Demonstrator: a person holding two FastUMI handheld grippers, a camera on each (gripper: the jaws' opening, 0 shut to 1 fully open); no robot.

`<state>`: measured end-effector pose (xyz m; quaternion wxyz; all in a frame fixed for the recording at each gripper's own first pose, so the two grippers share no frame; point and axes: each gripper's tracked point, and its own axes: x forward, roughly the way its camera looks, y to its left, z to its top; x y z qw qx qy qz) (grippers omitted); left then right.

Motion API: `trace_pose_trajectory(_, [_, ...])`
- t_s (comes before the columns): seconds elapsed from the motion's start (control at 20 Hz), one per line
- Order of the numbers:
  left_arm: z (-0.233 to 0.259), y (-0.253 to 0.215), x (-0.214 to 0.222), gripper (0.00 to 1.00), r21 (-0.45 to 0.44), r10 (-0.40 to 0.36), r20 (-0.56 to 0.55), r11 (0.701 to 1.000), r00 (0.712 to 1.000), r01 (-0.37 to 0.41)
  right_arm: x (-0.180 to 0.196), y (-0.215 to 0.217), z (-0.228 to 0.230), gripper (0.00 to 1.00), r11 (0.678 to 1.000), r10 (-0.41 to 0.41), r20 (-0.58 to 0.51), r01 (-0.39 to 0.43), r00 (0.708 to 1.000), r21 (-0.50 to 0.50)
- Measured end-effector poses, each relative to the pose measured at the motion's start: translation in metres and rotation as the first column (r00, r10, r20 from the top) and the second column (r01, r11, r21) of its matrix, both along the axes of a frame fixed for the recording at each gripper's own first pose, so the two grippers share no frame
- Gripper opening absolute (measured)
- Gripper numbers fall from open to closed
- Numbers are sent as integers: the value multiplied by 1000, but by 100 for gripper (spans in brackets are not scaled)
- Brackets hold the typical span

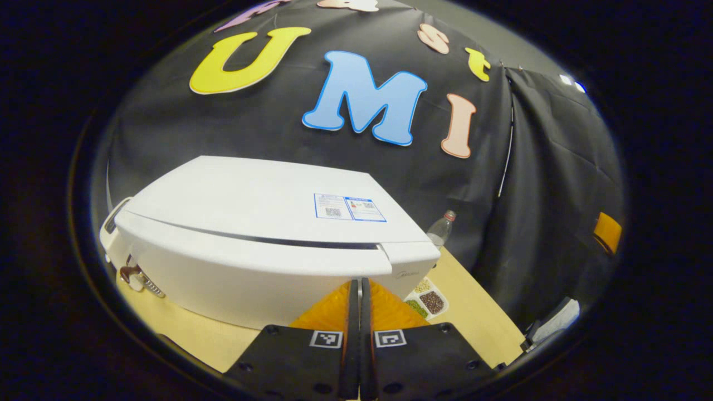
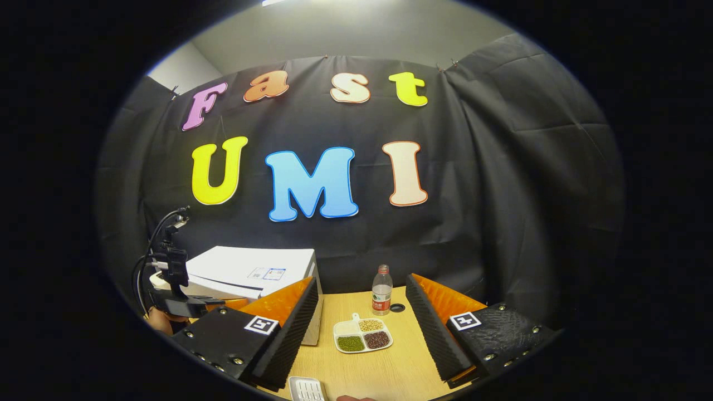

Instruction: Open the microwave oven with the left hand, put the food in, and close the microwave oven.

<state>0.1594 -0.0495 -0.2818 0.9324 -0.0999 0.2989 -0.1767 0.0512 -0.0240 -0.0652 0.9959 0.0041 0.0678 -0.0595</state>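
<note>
The white microwave oven (image 1: pixel 262 234) stands straight ahead of the left gripper (image 1: pixel 360 289), whose fingers are pressed together on nothing, tips close before the oven's lower front edge. In the right gripper view the microwave oven (image 2: pixel 250 273) sits to the left of the right gripper (image 2: pixel 362 312), whose fingers are spread wide; the divided food tray (image 2: pixel 362 335) lies on the table (image 2: pixel 390 373) between and just beyond them, a bottle (image 2: pixel 381 291) farther off.

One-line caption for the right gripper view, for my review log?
Open right gripper frames a divided food tray and water bottle on the table, white microwave at left.
</note>
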Motion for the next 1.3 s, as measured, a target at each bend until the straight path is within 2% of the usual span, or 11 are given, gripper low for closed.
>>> trace_pose_trajectory(0.1, [0,1,2,7,30,-7,20,1000,1000,7,2,-1,-2,96,1000,0,-4,0,1000,3])
trace_pose_trajectory(0.55, [1,3,4,7,35,14,36,999,999,-15,3,8,-7,96,999,27,-19,-26,999,24])
trace_pose_trajectory(0.85, [0,2,8,7,56,-6,57,998,998,3,-3,10,-7,96,999,28,-23,-27,999,27])
trace_pose_trajectory(0.95, [0,11,20,7,81,14,73,997,997,-20,-6,11,-8,96,999,32,-26,-31,999,22])
trace_pose_trajectory(1.0, [1,1,14,7,41,9,54,999,998,-11,-8,13,-7,96,999,33,-28,-32,999,16])
trace_pose_trajectory(1.1, [16,16,18,7,126,4,117,992,993,-19,-8,13,-3,96,999,35,-21,-35,999,4])
trace_pose_trajectory(1.2, [52,23,12,7,114,13,185,993,983,-35,-10,17,4,96,999,44,-9,-44,999,-3])
trace_pose_trajectory(1.3, [104,44,4,8,122,62,285,988,957,-100,-11,24,19,96,998,60,16,-60,998,-1])
